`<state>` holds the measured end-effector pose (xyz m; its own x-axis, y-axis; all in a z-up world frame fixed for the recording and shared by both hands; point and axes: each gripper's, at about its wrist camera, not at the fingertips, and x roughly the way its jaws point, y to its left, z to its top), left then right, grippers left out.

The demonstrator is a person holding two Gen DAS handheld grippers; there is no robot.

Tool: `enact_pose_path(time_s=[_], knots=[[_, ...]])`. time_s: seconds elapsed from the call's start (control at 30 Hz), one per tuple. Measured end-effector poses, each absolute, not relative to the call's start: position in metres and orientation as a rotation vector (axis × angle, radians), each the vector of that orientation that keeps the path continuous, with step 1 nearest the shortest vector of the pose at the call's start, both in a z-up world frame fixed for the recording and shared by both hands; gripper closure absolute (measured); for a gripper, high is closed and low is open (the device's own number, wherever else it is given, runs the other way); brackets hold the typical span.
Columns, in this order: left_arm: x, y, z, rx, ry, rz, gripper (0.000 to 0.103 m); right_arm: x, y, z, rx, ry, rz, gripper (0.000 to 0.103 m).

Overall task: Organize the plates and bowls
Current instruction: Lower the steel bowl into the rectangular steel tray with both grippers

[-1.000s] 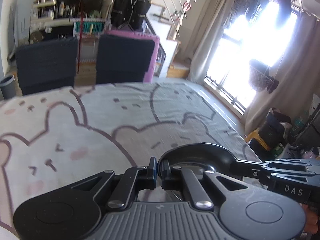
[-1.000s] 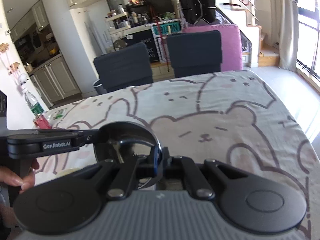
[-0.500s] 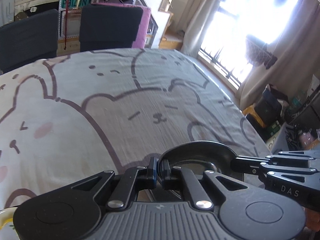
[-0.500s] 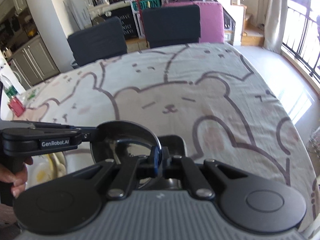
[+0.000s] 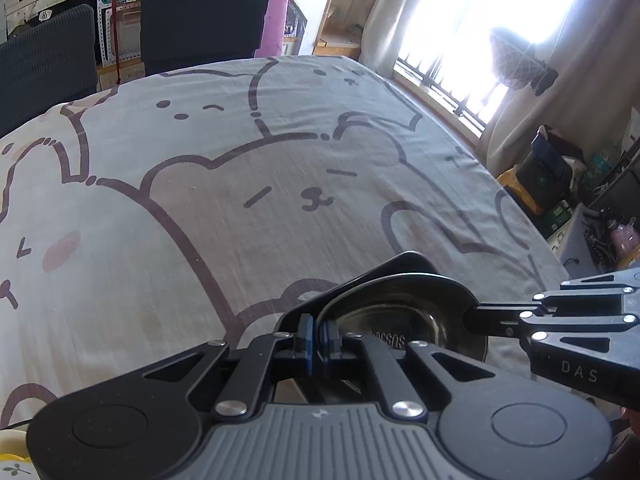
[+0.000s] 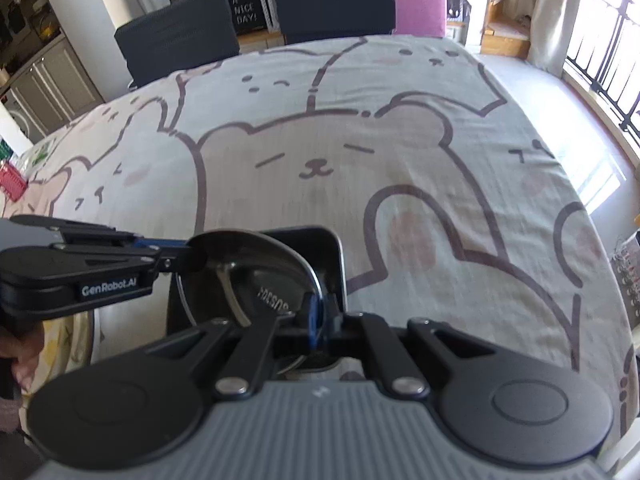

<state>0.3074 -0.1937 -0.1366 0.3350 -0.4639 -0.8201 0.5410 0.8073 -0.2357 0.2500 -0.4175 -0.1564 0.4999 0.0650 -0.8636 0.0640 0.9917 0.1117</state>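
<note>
A shiny steel bowl (image 5: 404, 312) is held between both grippers, low over the bear-print tablecloth (image 5: 248, 184). My left gripper (image 5: 318, 338) is shut on the bowl's near rim. In the right wrist view my right gripper (image 6: 320, 318) is shut on the opposite rim of the same bowl (image 6: 256, 276), and the left gripper (image 6: 176, 254) enters from the left. A dark square container (image 6: 320, 244) sits right under and behind the bowl. A yellow-patterned plate (image 6: 76, 344) lies at the lower left, partly hidden.
Two dark chairs (image 6: 332, 0) stand at the table's far side. A red-capped item (image 6: 12, 182) lies at the left edge. The table edge drops off on the right toward a bright window (image 5: 520, 12) and floor clutter (image 5: 552, 176).
Both grippers have carried the bowl downward and tilted forward; the tablecloth now fills the views. The dark container has come into sight beneath the bowl.
</note>
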Motion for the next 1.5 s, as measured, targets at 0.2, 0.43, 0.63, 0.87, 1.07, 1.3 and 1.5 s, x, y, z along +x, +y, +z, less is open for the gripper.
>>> enact_pose_path(time_s=[0.2,0.43,0.63,0.87,1.07,1.3,1.5], knots=[[0.31,-0.196,-0.141,0.102,1.049,-0.648,0.098,0.257,-0.413,-0.164,0.125,1.084,0.013,0.099],[0.312,-0.198,-0.144,0.114,1.048,-0.65,0.098,0.262,-0.413,-0.172,0.117,1.108,0.012,0.098],[0.312,-0.199,-0.148,0.117,1.05,-0.653,0.097,0.264,-0.414,-0.178,0.124,1.123,0.009,0.098],[0.313,-0.198,-0.146,0.106,1.051,-0.659,0.093,0.267,-0.416,-0.181,0.137,1.137,0.015,0.094],[0.31,-0.196,-0.137,0.097,1.037,-0.674,0.081,0.268,-0.418,-0.178,0.15,1.123,0.015,0.09],[0.305,-0.189,-0.119,0.087,0.987,-0.665,0.07,0.263,-0.429,-0.161,0.214,1.054,0.029,0.088],[0.299,-0.179,-0.121,0.106,1.025,-0.647,0.069,0.263,-0.446,-0.157,0.236,1.029,-0.025,0.083]])
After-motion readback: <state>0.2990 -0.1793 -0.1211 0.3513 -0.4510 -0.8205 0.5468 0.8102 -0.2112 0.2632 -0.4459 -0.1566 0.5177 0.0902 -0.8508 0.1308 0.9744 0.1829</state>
